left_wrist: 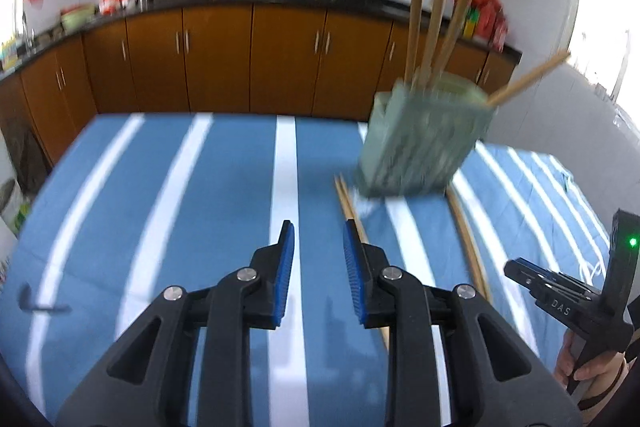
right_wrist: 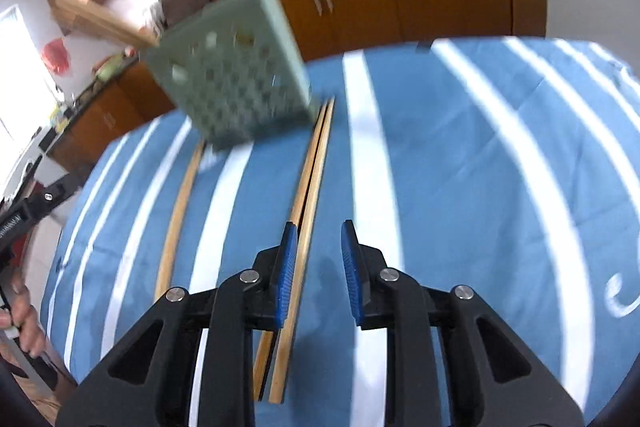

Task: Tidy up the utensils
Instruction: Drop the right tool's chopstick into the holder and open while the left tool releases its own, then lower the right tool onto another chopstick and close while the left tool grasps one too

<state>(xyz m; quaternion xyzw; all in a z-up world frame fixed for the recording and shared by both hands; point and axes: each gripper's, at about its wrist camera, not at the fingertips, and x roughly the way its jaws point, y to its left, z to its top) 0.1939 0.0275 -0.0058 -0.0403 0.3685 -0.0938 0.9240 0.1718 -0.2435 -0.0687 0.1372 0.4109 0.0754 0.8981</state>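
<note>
Bamboo chopsticks are the job here: a pair (right_wrist: 308, 211) lies side by side on the blue-and-white striped cloth of the table (right_wrist: 460, 187), running from the foot of the holder toward the right claw (right_wrist: 319, 255), and a single stick (right_wrist: 180, 211) lies apart from it on the holder's other side. The right claw is released, nothing between its blue pads; the pair passes just beside and under its left pad rather than through the gap. The left claw (left_wrist: 319, 251) is also released and empty, above bare cloth, with the pair (left_wrist: 349, 205) running past its right pad. The likely step is picking up the pair, and to do it well the right claw should shift sideways so both sticks sit inside the gap, come low, and close across them near the middle so they lift together without splaying or rolling. The pale green perforated holder (right_wrist: 236, 67) stands on the table at the far ends of the sticks, looking tilted in these blurred, wide-angle views. It already carries several chopsticks (left_wrist: 434, 19), most upright and one leaning far out over the rim, which could catch a stick being lowered in.
</note>
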